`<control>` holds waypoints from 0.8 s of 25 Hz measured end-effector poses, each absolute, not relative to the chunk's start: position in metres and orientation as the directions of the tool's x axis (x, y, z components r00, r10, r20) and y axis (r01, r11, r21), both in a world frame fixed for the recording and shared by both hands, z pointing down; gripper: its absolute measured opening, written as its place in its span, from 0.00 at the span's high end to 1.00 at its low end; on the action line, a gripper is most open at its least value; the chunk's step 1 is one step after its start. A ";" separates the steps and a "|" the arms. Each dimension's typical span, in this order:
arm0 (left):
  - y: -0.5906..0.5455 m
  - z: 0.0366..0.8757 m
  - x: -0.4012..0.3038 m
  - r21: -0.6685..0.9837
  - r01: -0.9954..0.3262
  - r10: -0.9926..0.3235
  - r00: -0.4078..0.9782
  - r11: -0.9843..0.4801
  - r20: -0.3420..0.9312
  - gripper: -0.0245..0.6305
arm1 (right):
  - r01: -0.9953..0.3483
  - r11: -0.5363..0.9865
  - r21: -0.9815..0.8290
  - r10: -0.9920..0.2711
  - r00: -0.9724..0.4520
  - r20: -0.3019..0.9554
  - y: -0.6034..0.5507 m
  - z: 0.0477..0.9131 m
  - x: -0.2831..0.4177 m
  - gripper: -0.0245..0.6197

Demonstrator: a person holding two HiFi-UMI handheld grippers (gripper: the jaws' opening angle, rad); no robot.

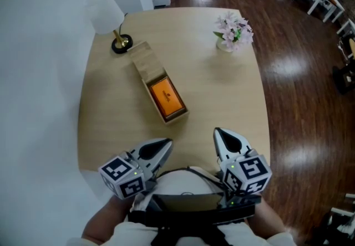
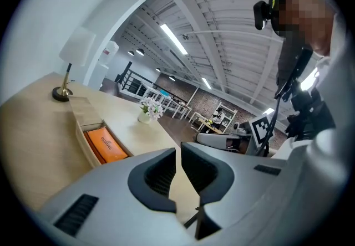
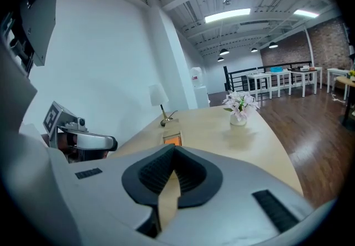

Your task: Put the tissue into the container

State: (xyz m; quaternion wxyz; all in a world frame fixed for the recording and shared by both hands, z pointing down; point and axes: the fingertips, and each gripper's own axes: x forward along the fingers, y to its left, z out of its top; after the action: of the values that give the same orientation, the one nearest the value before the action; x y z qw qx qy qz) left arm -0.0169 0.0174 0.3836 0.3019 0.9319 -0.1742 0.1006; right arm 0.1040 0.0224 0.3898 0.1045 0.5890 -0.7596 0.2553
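1. At the far left of the head view a white wall runs along the edge of the pale wooden table (image 1: 111,128). A lamp (image 1: 108,15) with a white shade and a dark round base stands at the table's far left corner.
2. Just beside the lamp's base begins the container (image 1: 145,61), a long narrow wooden box lying at a slant across the table. The half nearer the lamp is covered by a wooden top, and the nearer half is open.
3. The tissue (image 1: 166,98), an orange pack, lies flat inside the open half, within the box's walls (some print shows on it, too small to read). The left gripper view shows the same pack in the box (image 2: 105,145).
4. The left gripper (image 1: 168,142) sits low over the table's near edge, well apart from the container, with its marker cube (image 1: 122,175) toward the person. In its own view the jaws stand together with only a thin slit between the pads (image 2: 163,175). Nothing is held there, and only bare tabletop shows through.
5. The right gripper (image 1: 218,132) is held level with the left one, pointing away from the person, with its marker cube (image 1: 252,172) behind it. Its jaws meet at the tips and grip nothing.
6. At the table's far right stands a small vase of pink and white flowers (image 1: 234,31), well apart from the container.
7. Beyond the table's right edge lies the dark, glossy wooden floor (image 1: 299,73).
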 end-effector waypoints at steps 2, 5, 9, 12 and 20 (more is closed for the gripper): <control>0.017 0.385 -0.017 0.529 -0.385 -0.260 0.919 -0.756 0.298 0.93 | -0.946 0.181 -0.268 -0.835 -0.291 0.466 0.022 0.392 0.102 0.96; 0.017 0.385 -0.016 0.528 -0.378 -0.250 0.921 -0.760 0.298 0.93 | -0.946 0.193 -0.260 -0.829 -0.299 0.472 0.022 0.393 0.098 0.96; 0.017 0.385 -0.017 0.525 -0.384 -0.255 0.918 -0.759 0.303 0.93 | -0.949 0.197 -0.246 -0.824 -0.296 0.483 0.022 0.395 0.097 0.96; 0.017 0.386 -0.016 0.531 -0.380 -0.251 0.920 -0.758 0.300 0.93 | -0.948 0.212 -0.236 -0.819 -0.304 0.487 0.022 0.395 0.094 0.96; 0.016 0.388 -0.017 0.533 -0.388 -0.252 0.916 -0.752 0.312 0.93 | -0.945 0.239 -0.226 -0.804 -0.322 0.500 0.021 0.398 0.089 0.96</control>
State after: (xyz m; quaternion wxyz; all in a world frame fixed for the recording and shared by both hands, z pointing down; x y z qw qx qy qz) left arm -0.0168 0.0160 0.3877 0.3075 0.9293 -0.1720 0.1107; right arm 0.0888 0.0214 0.3977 0.1413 0.5646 -0.7742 0.2488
